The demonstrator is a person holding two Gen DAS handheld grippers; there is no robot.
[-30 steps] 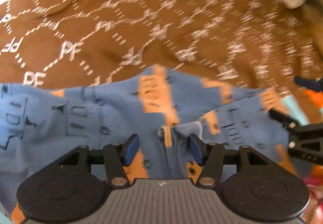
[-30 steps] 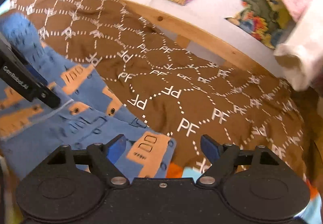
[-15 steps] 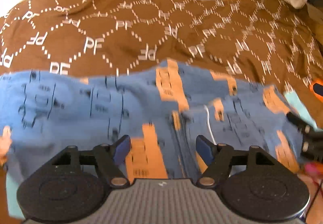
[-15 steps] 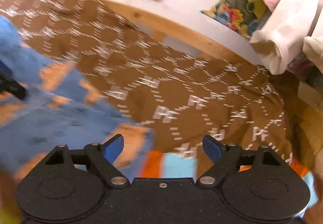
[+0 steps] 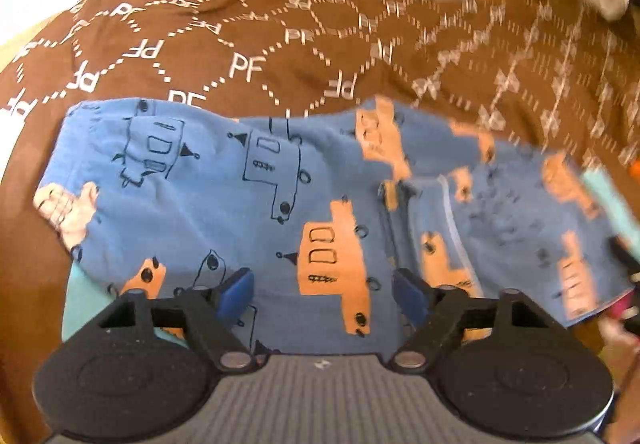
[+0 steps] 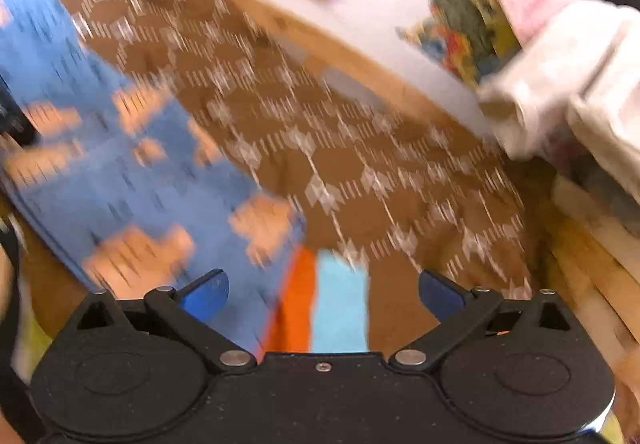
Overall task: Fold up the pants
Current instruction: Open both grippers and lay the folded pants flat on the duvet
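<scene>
While the right view is smeared with motion, I read the left view first: the pants (image 5: 280, 203) lie spread flat and wide on the brown bedspread (image 5: 240, 43), blue with orange vehicle prints, where a second ago they sat bunched just ahead of the fingers. My left hand-held gripper (image 5: 324, 294) hovers over the near edge with its jaws apart, wider than a second ago, nothing between them. My right hand-held gripper (image 6: 324, 292) is also apart and empty, off the right edge of the pants (image 6: 120, 163), above an orange-and-turquoise cloth (image 6: 324, 304) lying under them. I judge the spreading step done and both sides released; the first fold is not yet started. Next grasp likely needs a leg end or the waistband.
</scene>
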